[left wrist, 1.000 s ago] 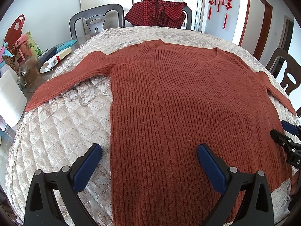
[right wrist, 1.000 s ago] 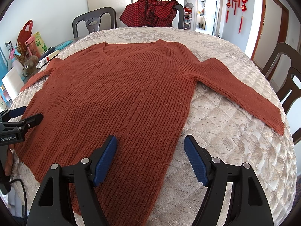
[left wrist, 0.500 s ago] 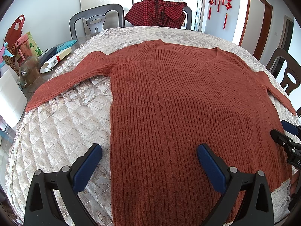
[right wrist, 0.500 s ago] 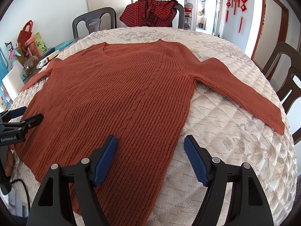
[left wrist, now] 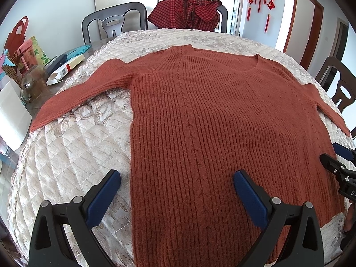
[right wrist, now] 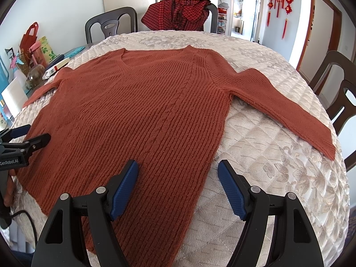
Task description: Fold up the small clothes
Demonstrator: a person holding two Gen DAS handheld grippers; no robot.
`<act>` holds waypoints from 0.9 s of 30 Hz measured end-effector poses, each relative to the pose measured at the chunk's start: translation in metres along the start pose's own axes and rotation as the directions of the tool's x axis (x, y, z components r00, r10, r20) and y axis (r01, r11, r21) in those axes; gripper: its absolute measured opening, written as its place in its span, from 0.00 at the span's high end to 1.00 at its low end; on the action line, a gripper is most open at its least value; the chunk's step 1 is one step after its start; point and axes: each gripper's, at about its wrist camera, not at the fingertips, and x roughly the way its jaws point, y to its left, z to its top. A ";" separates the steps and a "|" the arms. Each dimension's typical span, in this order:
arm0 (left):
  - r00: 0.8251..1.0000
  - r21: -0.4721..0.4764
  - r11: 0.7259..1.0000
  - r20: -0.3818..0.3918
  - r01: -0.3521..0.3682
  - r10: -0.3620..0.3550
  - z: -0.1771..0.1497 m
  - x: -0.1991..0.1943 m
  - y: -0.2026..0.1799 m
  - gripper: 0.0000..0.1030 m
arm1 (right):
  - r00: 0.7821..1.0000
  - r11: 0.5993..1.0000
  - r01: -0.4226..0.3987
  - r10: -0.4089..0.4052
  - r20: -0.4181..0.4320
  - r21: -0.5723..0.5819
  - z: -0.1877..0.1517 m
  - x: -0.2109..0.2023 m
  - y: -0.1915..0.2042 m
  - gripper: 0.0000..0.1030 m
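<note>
A rust-red ribbed sweater (left wrist: 211, 122) lies spread flat, sleeves out, on the quilted cream table cover (left wrist: 73, 151); it also shows in the right wrist view (right wrist: 138, 115). My left gripper (left wrist: 175, 191) is open and empty, held above the sweater's lower left edge. My right gripper (right wrist: 178, 184) is open and empty above the sweater's lower right edge. The left sleeve (left wrist: 82, 93) and the right sleeve (right wrist: 289, 111) lie stretched outward. Each gripper shows at the edge of the other's view: the right one (left wrist: 338, 166), the left one (right wrist: 20, 142).
A red checked garment (left wrist: 187, 11) hangs over a far chair. Dark chairs (left wrist: 113, 22) stand around the table. Boxes, bags and a glass jar (left wrist: 33, 84) crowd the table's left edge. A doorway (right wrist: 320, 22) is at the right.
</note>
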 end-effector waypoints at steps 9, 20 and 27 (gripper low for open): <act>1.000 -0.017 1.000 0.001 0.006 -0.005 -0.002 -0.004 0.004 0.00 | 1.000 1.000 -0.001 0.001 0.004 -0.019 0.002 -0.014 0.003 0.28; 0.994 -0.057 0.997 0.086 -0.057 0.062 0.011 -0.019 0.028 0.00 | 0.998 0.996 -0.045 0.048 0.033 -0.078 0.025 -0.013 0.023 0.28; 0.989 -0.122 0.987 0.092 -0.108 0.120 0.019 -0.014 0.062 0.00 | 0.997 0.991 -0.072 0.075 0.023 -0.110 0.039 0.000 0.036 0.28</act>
